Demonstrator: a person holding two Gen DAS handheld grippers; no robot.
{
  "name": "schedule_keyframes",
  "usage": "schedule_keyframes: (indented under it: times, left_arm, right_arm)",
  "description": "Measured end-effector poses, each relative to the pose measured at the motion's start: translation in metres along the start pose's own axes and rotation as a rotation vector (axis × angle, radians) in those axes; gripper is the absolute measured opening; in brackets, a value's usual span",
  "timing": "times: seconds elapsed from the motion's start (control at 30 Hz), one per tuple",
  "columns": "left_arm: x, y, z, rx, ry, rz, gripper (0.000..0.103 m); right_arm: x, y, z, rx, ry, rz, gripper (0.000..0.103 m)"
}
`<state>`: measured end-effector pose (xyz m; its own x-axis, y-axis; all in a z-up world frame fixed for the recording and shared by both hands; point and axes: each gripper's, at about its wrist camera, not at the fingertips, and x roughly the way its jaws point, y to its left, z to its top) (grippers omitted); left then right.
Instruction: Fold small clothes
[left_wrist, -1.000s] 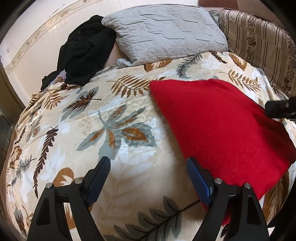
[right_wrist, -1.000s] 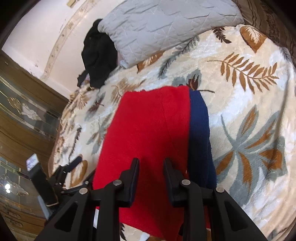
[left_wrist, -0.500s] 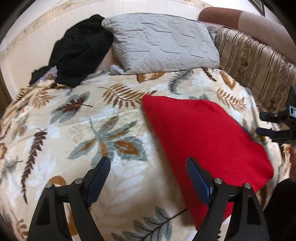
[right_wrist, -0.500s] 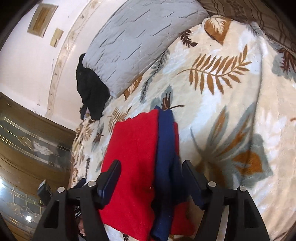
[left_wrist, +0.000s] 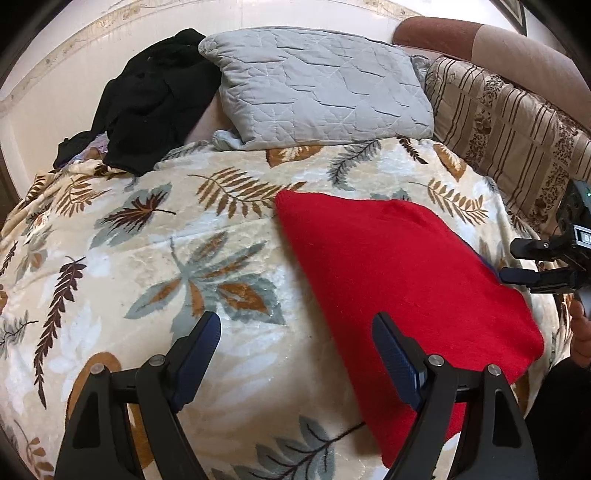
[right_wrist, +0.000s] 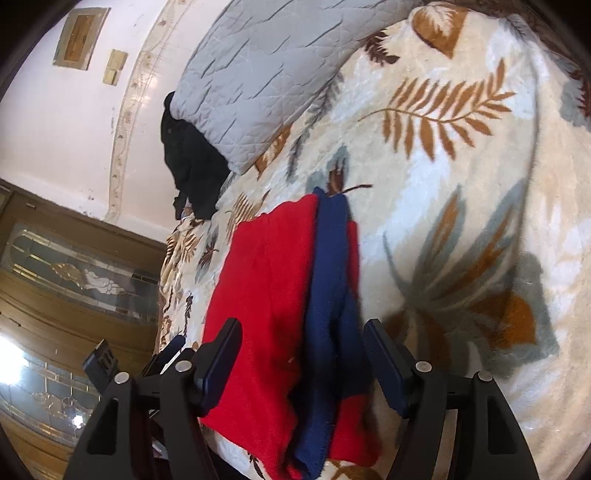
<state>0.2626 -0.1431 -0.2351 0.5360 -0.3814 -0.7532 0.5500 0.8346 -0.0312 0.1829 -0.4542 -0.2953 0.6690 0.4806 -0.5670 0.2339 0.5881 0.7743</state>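
A folded red knit garment (left_wrist: 399, 280) lies on the leaf-print blanket (left_wrist: 147, 258), right of centre. In the right wrist view the red garment (right_wrist: 266, 280) shows a dark blue layer (right_wrist: 328, 273) along its right edge. My left gripper (left_wrist: 295, 350) is open above the blanket, its right finger (left_wrist: 395, 358) over the garment's near-left edge and nothing between the jaws. My right gripper (right_wrist: 301, 354) is open, its jaws straddling the garment's near end without the pads pressing on it. From the left wrist view the right gripper (left_wrist: 509, 259) sits at the garment's right edge.
A grey quilted pillow (left_wrist: 317, 85) and a pile of black clothes (left_wrist: 155, 99) lie at the bed's far end. A striped floral cushion (left_wrist: 517, 140) runs along the right side. A wooden cabinet with glass panels (right_wrist: 55, 277) stands beyond the bed's left edge.
My right gripper's jaws have gone from nearly shut over the red garment to wide apart, and it has shifted toward the garment's blue edge. The left gripper tilted a little but stays open.
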Motion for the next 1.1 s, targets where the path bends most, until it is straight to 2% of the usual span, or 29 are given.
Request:
schedule_keyframes:
  times: [0.23, 0.57, 0.67, 0.73, 0.93, 1.1]
  left_arm:
    - [-0.003, 0.004, 0.001, -0.010, -0.011, 0.010, 0.084]
    - [0.004, -0.002, 0.003, -0.019, 0.016, -0.060, 0.084]
    - [0.007, -0.003, 0.004, -0.031, 0.035, -0.130, 0.084]
    - [0.015, -0.002, 0.006, -0.055, 0.075, -0.234, 0.084]
    - [0.048, 0.006, 0.008, -0.184, 0.189, -0.453, 0.084]
    - [0.066, -0.001, 0.006, -0.224, 0.246, -0.537, 0.084]
  right_arm:
    - [0.007, 0.012, -0.001, -0.037, 0.007, -0.002, 0.072]
    - [0.015, -0.001, 0.008, -0.009, 0.037, -0.017, 0.072]
    - [0.018, -0.006, 0.009, 0.001, 0.055, -0.012, 0.072]
    - [0.020, -0.008, 0.010, 0.003, 0.066, -0.008, 0.072]
    - [0.037, -0.017, 0.017, 0.031, 0.126, 0.023, 0.072]
    - [0.052, -0.013, 0.021, -0.010, 0.159, 0.035, 0.072]
